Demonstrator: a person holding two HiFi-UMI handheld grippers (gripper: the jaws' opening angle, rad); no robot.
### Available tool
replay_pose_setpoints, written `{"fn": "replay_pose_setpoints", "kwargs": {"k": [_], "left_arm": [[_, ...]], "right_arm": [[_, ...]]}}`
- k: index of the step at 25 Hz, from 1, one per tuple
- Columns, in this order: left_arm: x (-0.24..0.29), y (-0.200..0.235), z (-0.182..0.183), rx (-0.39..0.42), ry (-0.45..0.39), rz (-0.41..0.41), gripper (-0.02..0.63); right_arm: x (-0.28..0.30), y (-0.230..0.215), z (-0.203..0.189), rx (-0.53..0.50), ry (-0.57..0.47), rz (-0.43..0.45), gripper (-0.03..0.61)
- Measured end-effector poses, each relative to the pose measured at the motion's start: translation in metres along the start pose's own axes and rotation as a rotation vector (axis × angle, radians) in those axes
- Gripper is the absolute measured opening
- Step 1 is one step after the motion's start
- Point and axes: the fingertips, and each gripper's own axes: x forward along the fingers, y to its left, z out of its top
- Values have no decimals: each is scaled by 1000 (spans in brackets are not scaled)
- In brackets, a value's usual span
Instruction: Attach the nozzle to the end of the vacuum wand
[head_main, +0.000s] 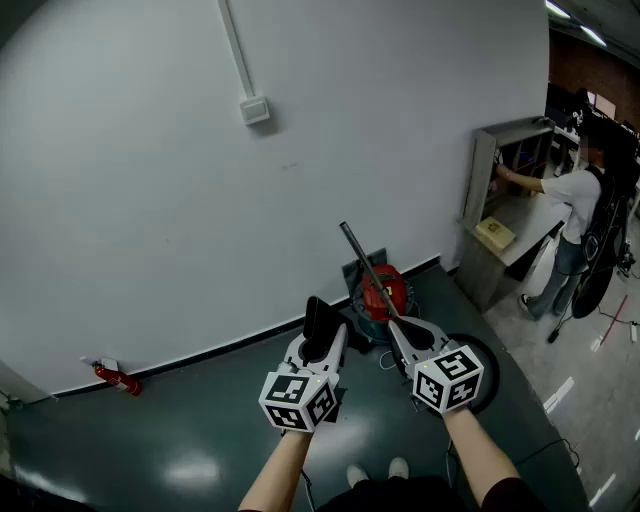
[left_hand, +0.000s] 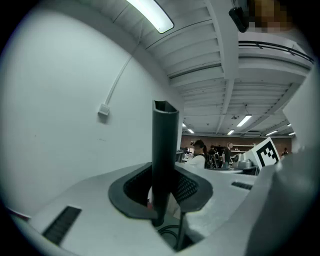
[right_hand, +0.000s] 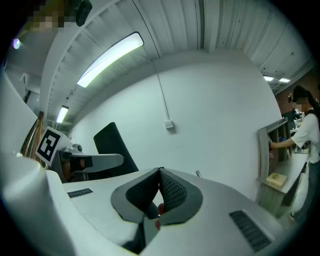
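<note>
Left claw (left_hand: 164, 187): clamped on the nozzle (left_hand: 165, 150), one pad pressing each side of it.
Nozzle: a dark, flat-sided tube that stands upright between the left pads. Its open end rises well above the claw tips and its lower end reaches down past them.
Right claw (right_hand: 160, 192): closed, with the pad tips meeting. A dark shape and a bit of red show in the gap below the tips.
Wand (head_main: 368, 270): a thin metal tube that slants up and to the left from the right claw's tips. Its upper end is bare. Whether the pads pinch it I cannot tell.
Nozzle to wand: side by side and apart in the head view, nozzle on the left, not on the wand's end.
Vacuum cleaner (head_main: 385, 292): red body on the dark floor (head_main: 200, 440) by the wall (head_main: 150, 200), just beyond both claws.
Fire extinguisher (head_main: 118, 378): lying at the wall's foot, far left.
Person (head_main: 575, 215): at a shelf unit (head_main: 490, 170), far right.
</note>
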Motion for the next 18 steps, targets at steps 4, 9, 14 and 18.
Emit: {"fn": "replay_pose_setpoints", "kwargs": {"k": [4,9,14,18], "left_arm": [[-2,8,-2,-10,4,4,86],[-4,18,-3,-12,7,-6,86],[-4,33,-7,-22,20,-15,86],[-3,45,-14,-36,36,-18,86]], "right_arm": [[4,4,-6,0,10,0,18],[13,7,-12,1,18,-11,17],[23,11,-17,27,14,-11,18],[29,11,-25,21,35,-26,18]]}}
